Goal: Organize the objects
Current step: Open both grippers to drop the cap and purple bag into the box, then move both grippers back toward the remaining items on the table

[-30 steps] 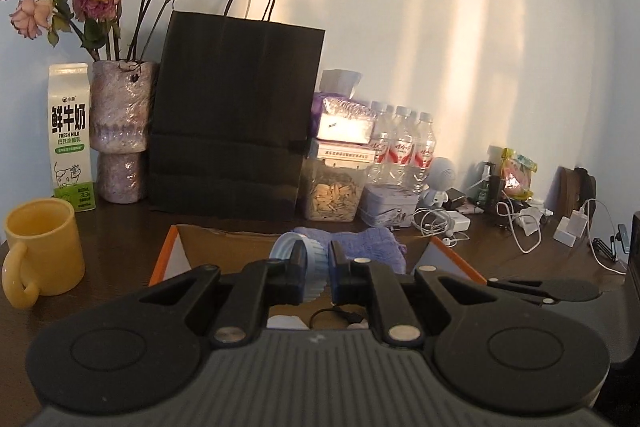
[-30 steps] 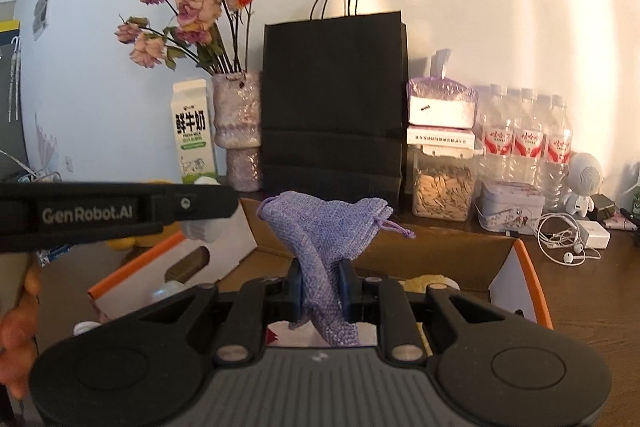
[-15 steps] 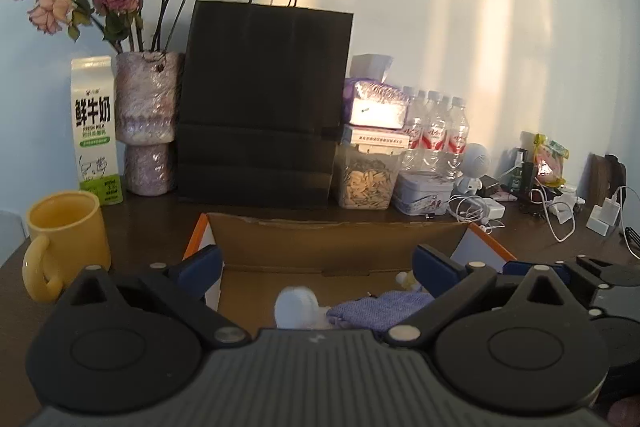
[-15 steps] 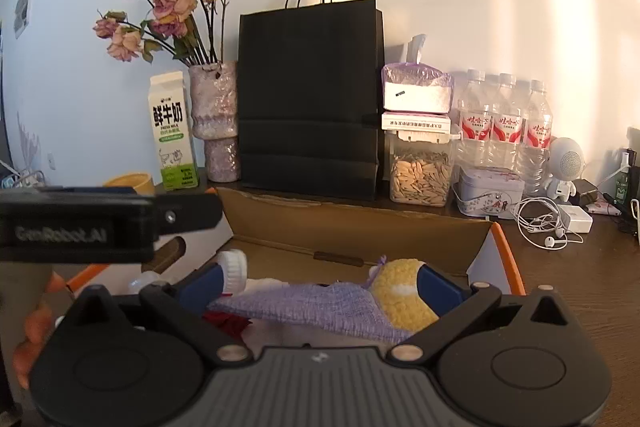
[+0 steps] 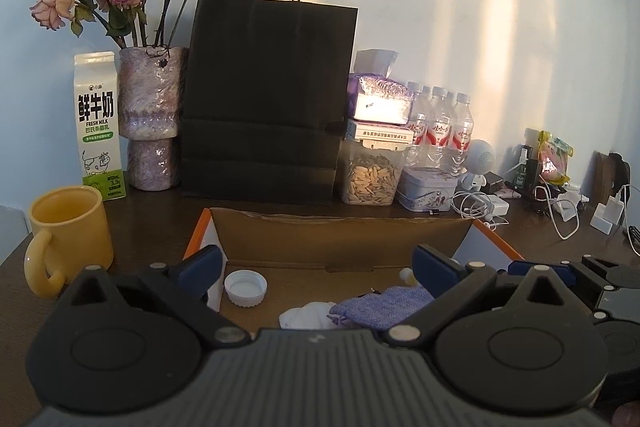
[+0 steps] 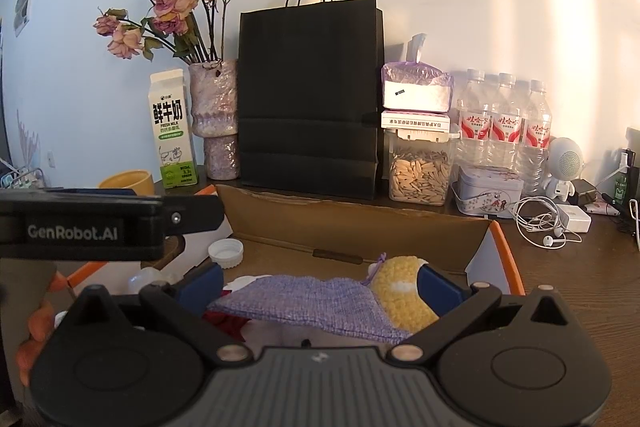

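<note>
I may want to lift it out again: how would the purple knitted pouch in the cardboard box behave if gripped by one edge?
The purple knitted pouch lies draped flat over other items, so it would probably hang limp. It looks thin and empty, likely very light. Its coarse weave should grip well; the drawstring might snag.

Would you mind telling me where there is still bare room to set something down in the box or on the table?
Bare cardboard box floor lies along the back wall, right of the white cap. Bare table shows between the yellow mug and the box. Crowded: the front right of the box, with the purple pouch, and the cables.
</note>
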`<state>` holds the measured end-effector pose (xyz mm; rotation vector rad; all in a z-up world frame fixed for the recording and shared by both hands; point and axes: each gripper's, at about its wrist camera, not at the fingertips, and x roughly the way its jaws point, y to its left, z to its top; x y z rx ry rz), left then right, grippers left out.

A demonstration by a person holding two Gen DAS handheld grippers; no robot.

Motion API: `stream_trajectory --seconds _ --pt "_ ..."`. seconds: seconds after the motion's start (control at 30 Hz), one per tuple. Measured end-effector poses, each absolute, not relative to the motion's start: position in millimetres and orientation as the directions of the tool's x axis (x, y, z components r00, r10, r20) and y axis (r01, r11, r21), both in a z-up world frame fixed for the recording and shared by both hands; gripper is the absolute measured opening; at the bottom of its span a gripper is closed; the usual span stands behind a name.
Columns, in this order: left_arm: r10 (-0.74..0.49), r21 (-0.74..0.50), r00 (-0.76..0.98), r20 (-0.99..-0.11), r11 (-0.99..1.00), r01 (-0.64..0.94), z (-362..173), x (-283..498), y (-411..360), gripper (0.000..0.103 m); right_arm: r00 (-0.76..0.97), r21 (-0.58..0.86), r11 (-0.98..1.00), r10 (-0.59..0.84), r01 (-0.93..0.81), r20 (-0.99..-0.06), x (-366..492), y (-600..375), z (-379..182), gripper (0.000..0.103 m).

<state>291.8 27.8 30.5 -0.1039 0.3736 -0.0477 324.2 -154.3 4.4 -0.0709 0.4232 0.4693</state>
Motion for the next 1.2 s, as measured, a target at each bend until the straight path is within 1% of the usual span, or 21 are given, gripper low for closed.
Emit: stream_trajectory --seconds 0.3,0.63,1.2 --pt "-0.063 -0.092 0.931 -0.358 0.995 0.032 36.2 286.4 24.9 0.103 0.81 0.028 0.89 0.427 -0.455 -0.403 319.8 -156.0 8.6 0.103" --pt "-0.036 -0.106 0.921 -0.388 0.994 -0.006 43.2 261.0 34.3 0.103 0.805 0.004 0.882 0.431 -0.47 -0.407 303.1 -152.2 20.8 0.103" --pt "0.003 -0.089 0.912 -0.409 0.995 -0.043 49.8 180.0 58.5 0.103 0.795 -0.01 0.878 0.429 -0.479 -0.429 232.5 -166.8 27.6 0.103"
